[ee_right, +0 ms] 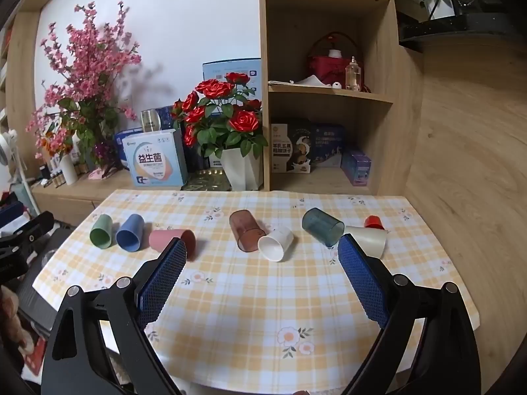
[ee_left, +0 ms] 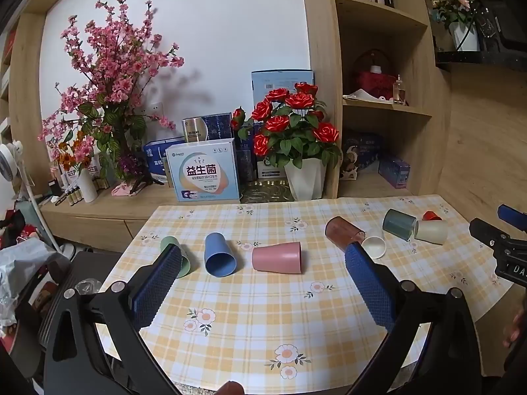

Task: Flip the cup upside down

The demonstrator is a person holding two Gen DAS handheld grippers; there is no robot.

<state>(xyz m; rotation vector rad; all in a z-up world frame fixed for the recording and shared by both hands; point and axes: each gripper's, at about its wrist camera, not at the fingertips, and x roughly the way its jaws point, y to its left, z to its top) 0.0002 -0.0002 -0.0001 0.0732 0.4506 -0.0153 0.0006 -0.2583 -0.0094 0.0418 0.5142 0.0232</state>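
On the table [ee_right: 263, 345] with the yellow checked cloth, eight cups lie on their sides in a loose row, so none of them is flipped yet.

At the far left lies the green cup [ee_right: 101, 231], its mouth toward the camera. Just beside it is the blue cup [ee_right: 130, 232], also mouth forward. Next comes the pink cup [ee_left: 277, 258], which lies across the row; in the right wrist view it is partly hidden behind a finger pad.

In the middle, the brown translucent cup [ee_right: 245, 231] touches the white cup [ee_right: 276, 243], whose open mouth faces the front. Further right are the dark teal translucent cup [ee_right: 322, 227] and the cream cup [ee_right: 367, 238], touching each other, and behind them a small red cup [ee_right: 374, 222].

The left gripper [ee_left: 263, 283] hovers above the near part of the table, its tongs spread wide and holding nothing; the pink cup sits between its pads in the view, well ahead of them. The right gripper [ee_right: 260, 283] is the same: wide open, empty, with the brown and white cups ahead.

I think both tools are held back and open because the approach is not begun. Each cup must be grasped across its side wall, and the touching pairs may roll when one is lifted.
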